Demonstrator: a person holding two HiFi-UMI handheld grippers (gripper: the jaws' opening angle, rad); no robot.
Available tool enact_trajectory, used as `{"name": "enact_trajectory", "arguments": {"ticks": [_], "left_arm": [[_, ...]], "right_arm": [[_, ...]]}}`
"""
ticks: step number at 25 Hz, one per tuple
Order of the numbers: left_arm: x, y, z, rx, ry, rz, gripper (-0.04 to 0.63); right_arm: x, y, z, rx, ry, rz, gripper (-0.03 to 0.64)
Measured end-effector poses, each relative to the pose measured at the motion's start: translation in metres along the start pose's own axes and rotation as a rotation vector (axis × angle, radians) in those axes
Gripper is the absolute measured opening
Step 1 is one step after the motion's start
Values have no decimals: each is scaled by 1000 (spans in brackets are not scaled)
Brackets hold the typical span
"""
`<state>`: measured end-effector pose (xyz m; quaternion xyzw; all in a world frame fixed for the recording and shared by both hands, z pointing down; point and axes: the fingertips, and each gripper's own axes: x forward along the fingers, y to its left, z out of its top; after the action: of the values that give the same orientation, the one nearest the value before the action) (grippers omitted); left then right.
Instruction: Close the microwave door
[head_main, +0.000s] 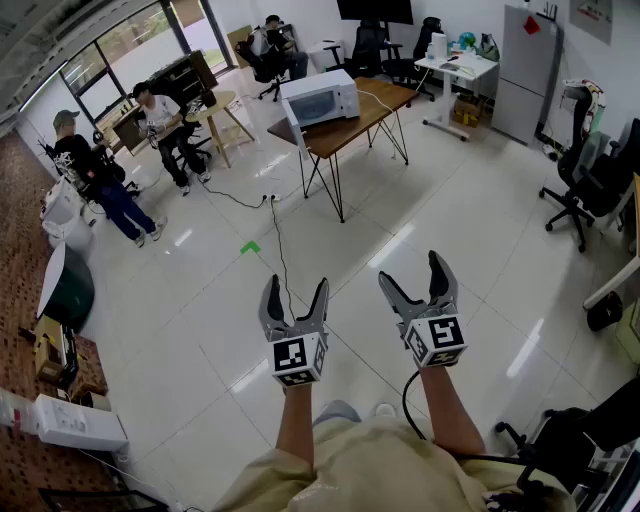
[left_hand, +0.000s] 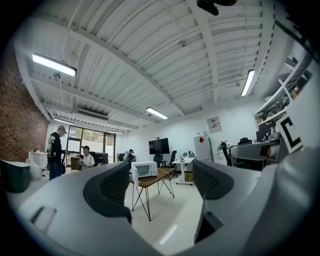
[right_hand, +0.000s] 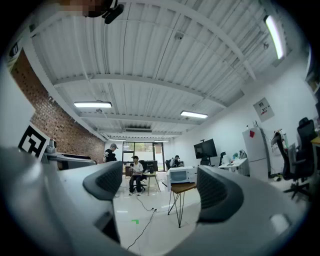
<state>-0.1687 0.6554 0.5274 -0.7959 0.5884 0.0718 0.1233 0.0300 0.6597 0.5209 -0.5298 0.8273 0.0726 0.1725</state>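
While the microwave (head_main: 320, 97) sits at the left end of the table (head_main: 375, 100), well away from the person, its door (head_main: 299, 135) hangs open. The left gripper (head_main: 297, 290) and right gripper (head_main: 411, 272) have jaws apart, holding nothing. The door is likely light, stiff and freely hinged, so push its free edge.

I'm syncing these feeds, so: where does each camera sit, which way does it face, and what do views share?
Head view: on the head, facing forward and down at the floor; shows forearms, left gripper, right gripper.
Left gripper view: on the left gripper, facing along its open fingers, slightly up into the room.
Right gripper view: on the right gripper, likewise, past its open fingers.
Shared: all three show the microwave on the table, door open.
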Motion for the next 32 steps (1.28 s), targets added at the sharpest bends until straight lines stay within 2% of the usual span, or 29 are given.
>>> {"name": "enact_trajectory", "arguments": {"ticks": [5, 8, 12, 21, 26, 29, 32], "left_arm": [[22, -7, -21, 4, 15, -13, 399], [47, 8, -33, -7, 9, -22, 399], [78, 43, -52, -29, 4, -24, 399], [143, 165, -74, -72, -73, -52, 396], [175, 224, -90, -88, -76, -66, 390], [199, 243, -109, -113, -49, -71, 388], [219, 235, -114, -118, -27, -90, 388]], "right_arm": [[13, -18, -24, 11, 17, 8, 453], [43, -21, -43, 7, 34, 15, 453], [90, -13, -65, -11, 50, 25, 453], [219, 49, -106, -78, 45, 55, 451], [274, 74, -131, -83, 58, 52, 449], [298, 69, -153, -78, 100, 38, 448], [309, 50, -153, -67, 106, 27, 446]]}}
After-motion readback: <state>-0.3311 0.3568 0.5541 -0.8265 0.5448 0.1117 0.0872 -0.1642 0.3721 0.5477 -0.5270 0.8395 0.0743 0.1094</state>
